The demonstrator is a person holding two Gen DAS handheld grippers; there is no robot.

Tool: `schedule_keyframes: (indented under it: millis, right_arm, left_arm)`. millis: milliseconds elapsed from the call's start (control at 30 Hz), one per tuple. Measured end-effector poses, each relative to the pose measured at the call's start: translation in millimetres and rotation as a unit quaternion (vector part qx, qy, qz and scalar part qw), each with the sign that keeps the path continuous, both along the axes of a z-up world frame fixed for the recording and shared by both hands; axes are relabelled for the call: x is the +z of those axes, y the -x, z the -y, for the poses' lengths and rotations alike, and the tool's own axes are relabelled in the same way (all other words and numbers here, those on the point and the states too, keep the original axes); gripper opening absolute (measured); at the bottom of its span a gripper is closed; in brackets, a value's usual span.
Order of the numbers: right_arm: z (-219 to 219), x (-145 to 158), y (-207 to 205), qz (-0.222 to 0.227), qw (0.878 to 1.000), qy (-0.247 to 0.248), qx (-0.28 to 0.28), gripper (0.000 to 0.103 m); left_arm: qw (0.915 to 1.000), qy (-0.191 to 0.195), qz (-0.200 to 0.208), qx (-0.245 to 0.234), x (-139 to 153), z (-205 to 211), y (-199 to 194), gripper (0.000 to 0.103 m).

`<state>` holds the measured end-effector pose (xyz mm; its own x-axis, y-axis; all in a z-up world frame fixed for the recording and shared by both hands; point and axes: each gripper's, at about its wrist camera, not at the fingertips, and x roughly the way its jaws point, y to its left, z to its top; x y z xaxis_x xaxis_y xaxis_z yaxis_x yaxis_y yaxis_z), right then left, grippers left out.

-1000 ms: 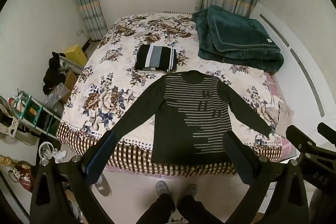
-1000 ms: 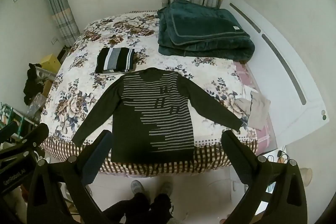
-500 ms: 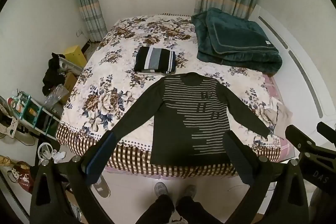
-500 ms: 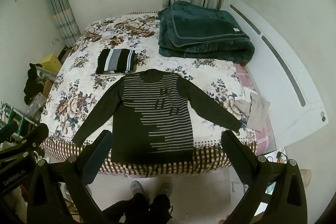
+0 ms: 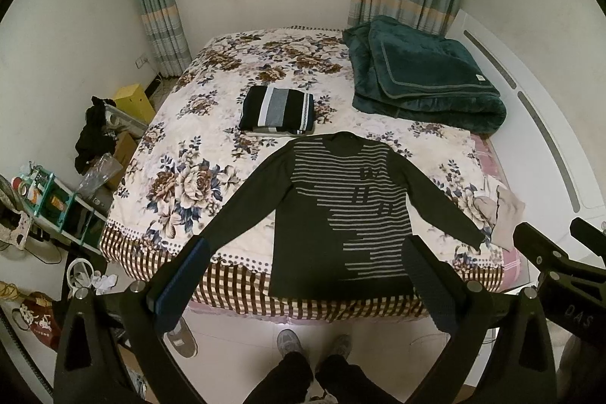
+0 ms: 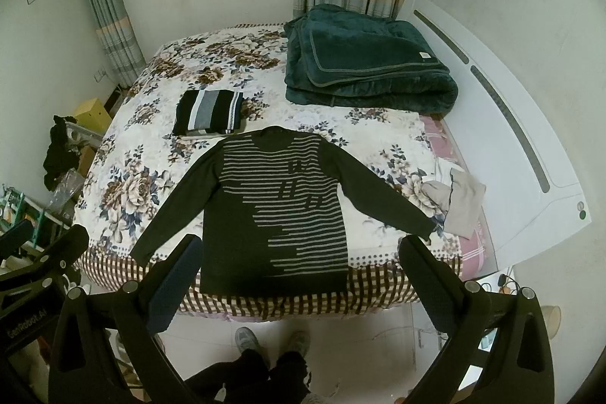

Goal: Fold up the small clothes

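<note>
Both grippers, left gripper (image 5: 305,275) and right gripper (image 6: 299,271), hang wide and empty, so the sweater (image 5: 341,211), overhanging the bed (image 5: 189,154) edge, may slide off when tugged.

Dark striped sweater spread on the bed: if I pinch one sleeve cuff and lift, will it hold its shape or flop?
The striped sweater lies flat with both sleeves spread, so it is probably soft knit and would likely droop from a pinch. Its hem hangs over the bed edge, so pulling may slide it. Both grippers are open and clear of it.
</note>
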<state>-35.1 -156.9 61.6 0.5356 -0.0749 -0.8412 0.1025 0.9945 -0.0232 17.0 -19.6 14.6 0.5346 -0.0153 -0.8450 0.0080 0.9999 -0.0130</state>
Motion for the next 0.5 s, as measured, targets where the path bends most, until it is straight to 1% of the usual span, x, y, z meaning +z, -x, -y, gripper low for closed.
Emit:
schedule_keyframes:
  millis: [33,67,167,433,500]
  right_arm:
    - [0,0,0,0.000,1.000,0.000,0.000,0.103]
    - [0,0,0,0.000,1.000,0.000,0.000,0.103]
    - [0,1,-1,0.000,1.000,0.000,0.000,0.103]
    - [-1,2,-2,0.001,1.000,0.000,0.000,0.103]
    - [-1,2,-2,0.002,1.000,0.000,0.000,0.103]
  left_arm:
    - [1.0000,0.000,0.000,0.000,1,2,-3,0.103]
    - [1.0000,0.001,0.003,0.000,-4,-8,9,0.103]
    - [1.0000,0.002,0.004,0.000,-4,-8,10,0.103]
    - [1.0000,0.002,0.002,0.000,3,10,-3,0.103]
    - [1.0000,0.003,0.004,0.001,0,-1,4,0.103]
